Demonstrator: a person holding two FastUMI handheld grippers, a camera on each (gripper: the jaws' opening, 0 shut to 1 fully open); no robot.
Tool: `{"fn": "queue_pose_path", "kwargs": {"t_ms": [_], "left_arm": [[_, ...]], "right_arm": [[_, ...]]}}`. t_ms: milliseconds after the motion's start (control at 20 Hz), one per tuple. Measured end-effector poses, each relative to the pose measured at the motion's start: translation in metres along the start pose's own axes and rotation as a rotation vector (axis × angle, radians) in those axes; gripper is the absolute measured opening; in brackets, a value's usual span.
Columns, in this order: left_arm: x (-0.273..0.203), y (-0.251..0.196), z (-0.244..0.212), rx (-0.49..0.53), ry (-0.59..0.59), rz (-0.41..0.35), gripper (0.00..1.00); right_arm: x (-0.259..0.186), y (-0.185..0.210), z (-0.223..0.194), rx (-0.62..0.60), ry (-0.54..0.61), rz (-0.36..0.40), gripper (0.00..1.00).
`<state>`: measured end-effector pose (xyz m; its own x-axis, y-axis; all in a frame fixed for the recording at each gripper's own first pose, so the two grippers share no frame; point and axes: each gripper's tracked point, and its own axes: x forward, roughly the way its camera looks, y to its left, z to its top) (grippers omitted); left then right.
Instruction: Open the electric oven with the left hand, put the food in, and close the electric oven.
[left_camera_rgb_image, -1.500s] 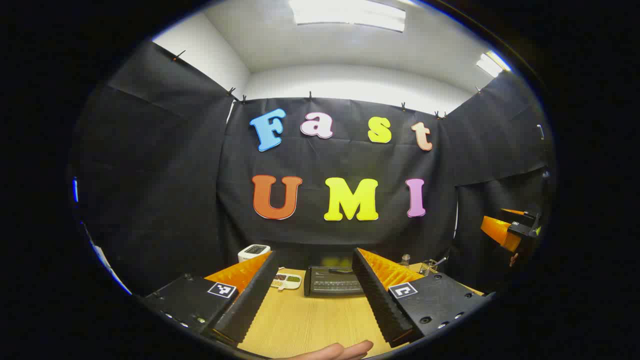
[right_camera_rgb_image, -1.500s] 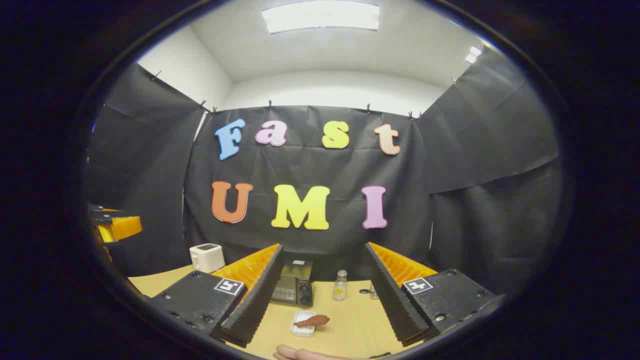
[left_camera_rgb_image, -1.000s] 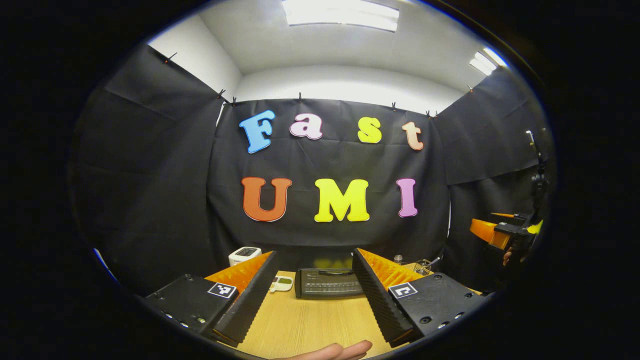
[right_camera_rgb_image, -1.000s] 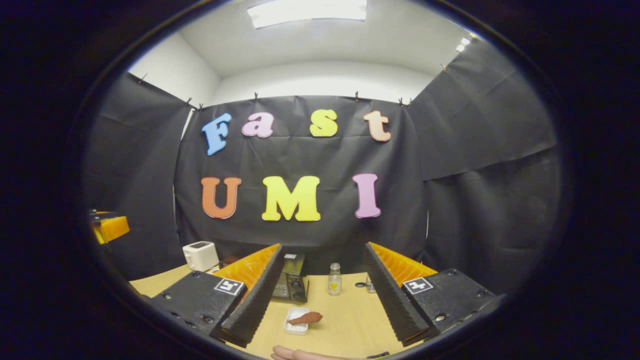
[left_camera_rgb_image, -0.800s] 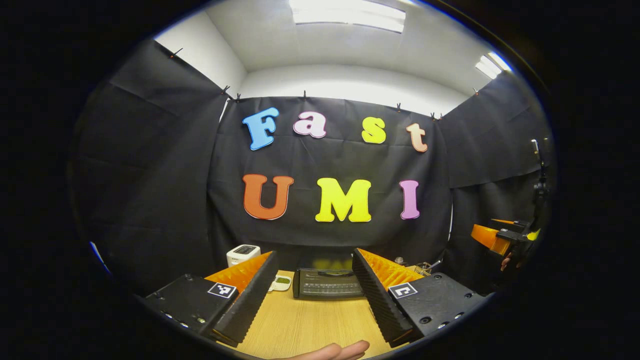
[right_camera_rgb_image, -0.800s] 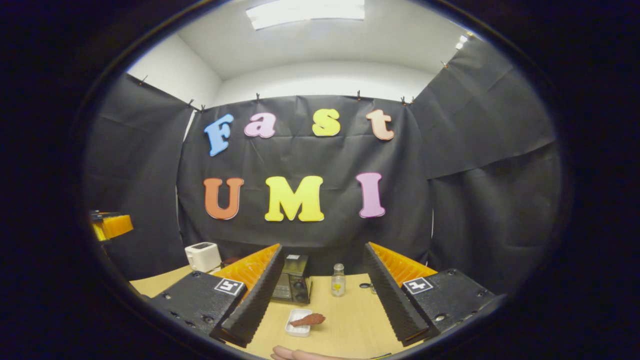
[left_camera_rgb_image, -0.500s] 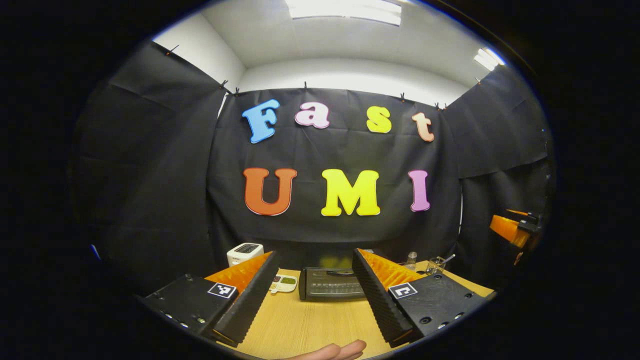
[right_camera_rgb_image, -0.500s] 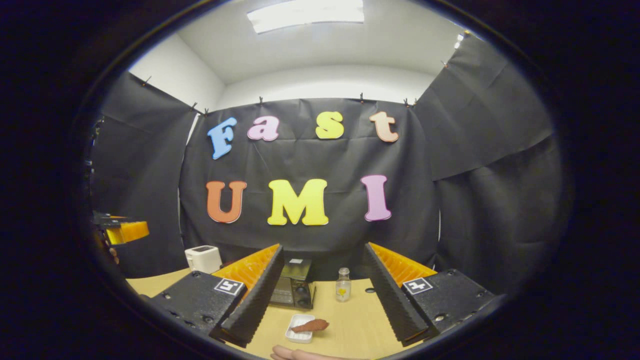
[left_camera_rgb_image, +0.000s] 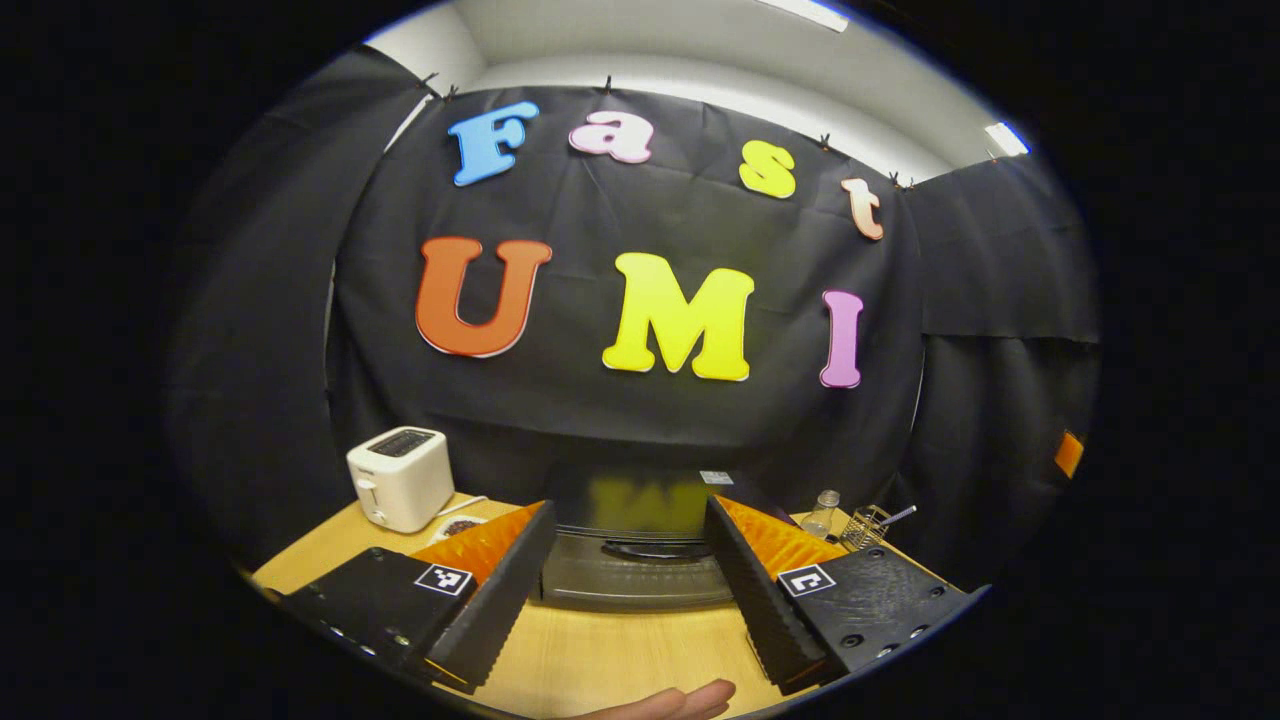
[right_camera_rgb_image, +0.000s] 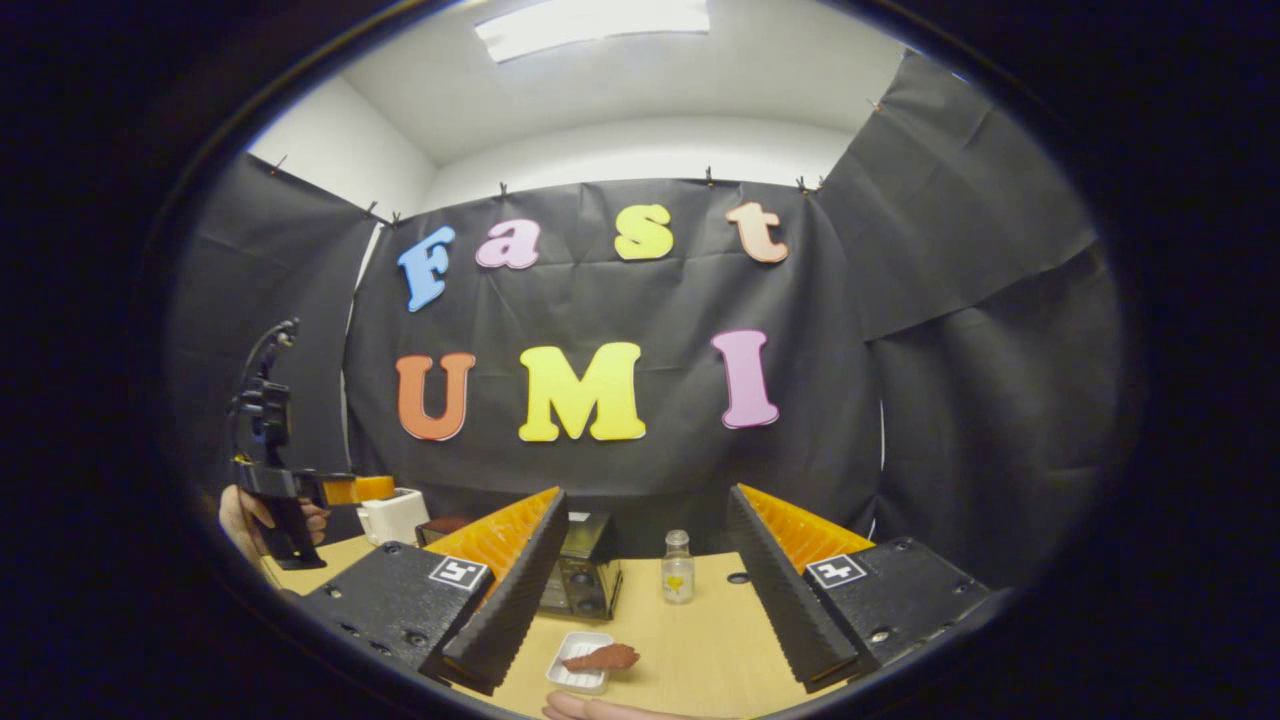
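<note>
Before oven (left_camera_rgb_image: 640, 560), L gripper (left_camera_rgb_image: 628, 575) agape

We found the oven (left_camera_rgb_image: 640, 560) standing at the back of the wooden table, against the black cloth. It was a dark, boxy countertop unit with a glossy top. Its door was shut and upright, with a curved handle (left_camera_rgb_image: 655, 549) across the upper front. In the right gripper view its control knobs sat on the right side of the front. The food (right_camera_rgb_image: 601, 658), a reddish-brown elongated piece, lay across a small white tray (right_camera_rgb_image: 577, 677) on the table, well in front of the oven.
</note>
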<state>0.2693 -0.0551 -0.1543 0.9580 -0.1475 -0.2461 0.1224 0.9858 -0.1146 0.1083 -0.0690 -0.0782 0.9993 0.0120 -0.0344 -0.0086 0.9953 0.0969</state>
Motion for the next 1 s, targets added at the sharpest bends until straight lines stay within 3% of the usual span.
{"fn": "queue_pose_path", "kwargs": {"t_ms": [150, 200, 450, 700, 800, 950, 1000], "left_arm": [[0.048, -0.005, -0.018, 0.045, 0.037, -0.003, 0.95], [0.061, -0.008, -0.026, 0.046, 0.054, -0.006, 0.95], [0.114, -0.017, -0.061, 0.076, 0.152, 0.011, 0.95], [0.137, -0.024, -0.089, 0.112, 0.242, 0.032, 0.95], [0.144, -0.016, -0.087, 0.133, 0.231, 0.065, 0.96], [0.145, -0.020, -0.089, 0.132, 0.228, 0.050, 0.97], [0.145, -0.020, -0.089, 0.121, 0.230, 0.048, 0.97]], "right_arm": [[0.002, -0.017, -0.007, -0.011, 0.009, -0.020, 1.00], [0.001, -0.022, -0.010, -0.012, 0.016, -0.021, 0.96], [-0.004, -0.045, -0.025, -0.016, 0.044, -0.038, 1.00], [-0.016, -0.068, -0.031, -0.021, 0.055, -0.064, 1.00], [-0.020, -0.078, -0.031, -0.023, 0.055, -0.083, 1.00], [-0.024, -0.085, -0.030, -0.021, 0.047, -0.100, 1.00], [-0.025, -0.088, -0.032, -0.029, 0.056, -0.111, 0.96]]}}
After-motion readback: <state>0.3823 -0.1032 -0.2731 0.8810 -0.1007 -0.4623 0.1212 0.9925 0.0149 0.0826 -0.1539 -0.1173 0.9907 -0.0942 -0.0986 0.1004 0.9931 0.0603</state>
